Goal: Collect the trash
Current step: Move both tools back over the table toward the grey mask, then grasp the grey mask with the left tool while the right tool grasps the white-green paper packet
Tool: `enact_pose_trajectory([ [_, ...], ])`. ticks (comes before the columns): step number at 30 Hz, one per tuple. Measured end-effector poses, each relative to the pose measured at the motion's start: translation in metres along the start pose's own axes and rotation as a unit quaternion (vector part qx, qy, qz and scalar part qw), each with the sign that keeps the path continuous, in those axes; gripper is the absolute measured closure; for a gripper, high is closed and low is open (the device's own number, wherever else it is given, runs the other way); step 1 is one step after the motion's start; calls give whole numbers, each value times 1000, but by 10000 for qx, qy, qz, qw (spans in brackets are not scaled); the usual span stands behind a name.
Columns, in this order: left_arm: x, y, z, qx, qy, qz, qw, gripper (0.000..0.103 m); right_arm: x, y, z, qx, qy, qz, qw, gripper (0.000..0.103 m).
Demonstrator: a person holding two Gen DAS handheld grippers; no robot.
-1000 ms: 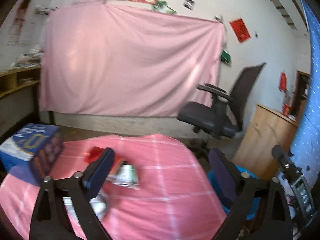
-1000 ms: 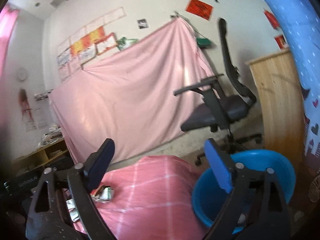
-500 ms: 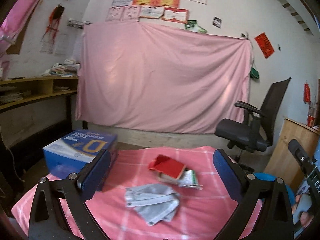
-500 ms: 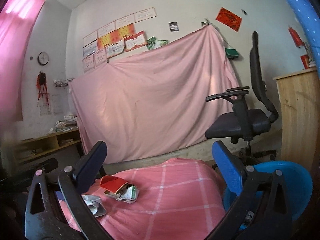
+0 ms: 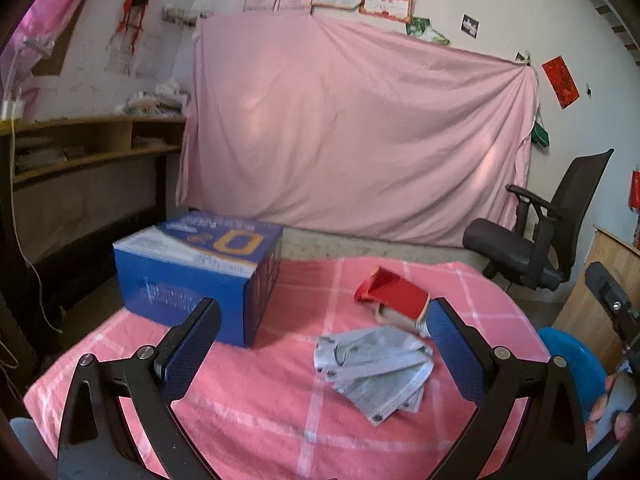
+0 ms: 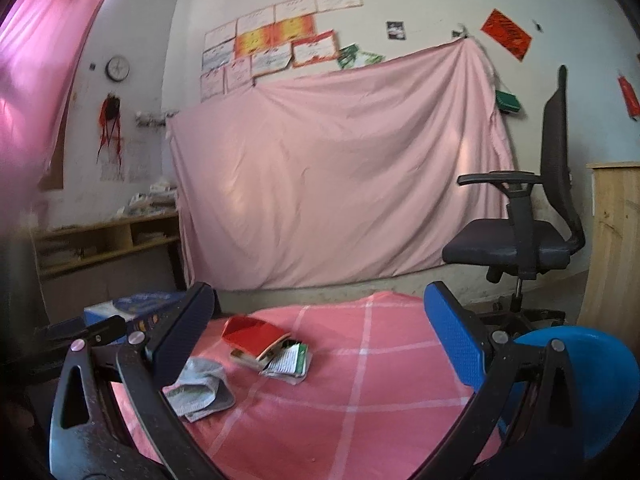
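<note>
A crumpled grey wrapper [image 5: 374,368] lies on the pink checked table [image 5: 256,420], also in the right wrist view [image 6: 200,390]. Behind it sits a red empty packet [image 5: 394,294] on a small box, with a green-and-white leaflet [image 6: 290,362] beside the red packet [image 6: 256,334]. My left gripper [image 5: 320,348] is open and empty, held above the near table edge, the grey wrapper between its fingers' line of sight. My right gripper [image 6: 316,340] is open and empty, above the table's near right side. A blue basin [image 6: 580,384] sits low at the right of the table.
A blue cardboard box [image 5: 200,276] stands on the table's left part. A black office chair [image 5: 532,232] is beyond the table at the right, a wooden cabinet [image 6: 616,240] beside it. A pink sheet [image 5: 352,140] hangs on the back wall; wooden shelves [image 5: 80,148] at left.
Both cameras have swung left and tilted down toward the table. The blue box, red packet and grey wrapper are now centred and closer. Both grippers stay open.
</note>
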State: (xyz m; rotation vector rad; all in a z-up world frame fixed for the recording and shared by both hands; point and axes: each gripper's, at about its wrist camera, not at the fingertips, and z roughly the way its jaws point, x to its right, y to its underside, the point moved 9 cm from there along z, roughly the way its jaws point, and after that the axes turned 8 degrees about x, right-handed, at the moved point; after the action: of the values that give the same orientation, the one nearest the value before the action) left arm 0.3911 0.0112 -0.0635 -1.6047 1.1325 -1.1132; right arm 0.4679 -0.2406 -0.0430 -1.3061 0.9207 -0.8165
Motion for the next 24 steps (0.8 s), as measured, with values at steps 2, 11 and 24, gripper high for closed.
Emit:
enact_pose_trajectory([
  [2,-5,6,4,-149,87,-123,9998,3,-4,9,7,-172,-1,-113,9998,0],
  [11,-3,16,23,-612,438,-271,9968,6,-13,47,32,-934,41,-379,9949,0],
  [24,17,35,58,-1408,1094,-262,9836,48,-23,99,87,-2282,-101,-567,9719,0],
])
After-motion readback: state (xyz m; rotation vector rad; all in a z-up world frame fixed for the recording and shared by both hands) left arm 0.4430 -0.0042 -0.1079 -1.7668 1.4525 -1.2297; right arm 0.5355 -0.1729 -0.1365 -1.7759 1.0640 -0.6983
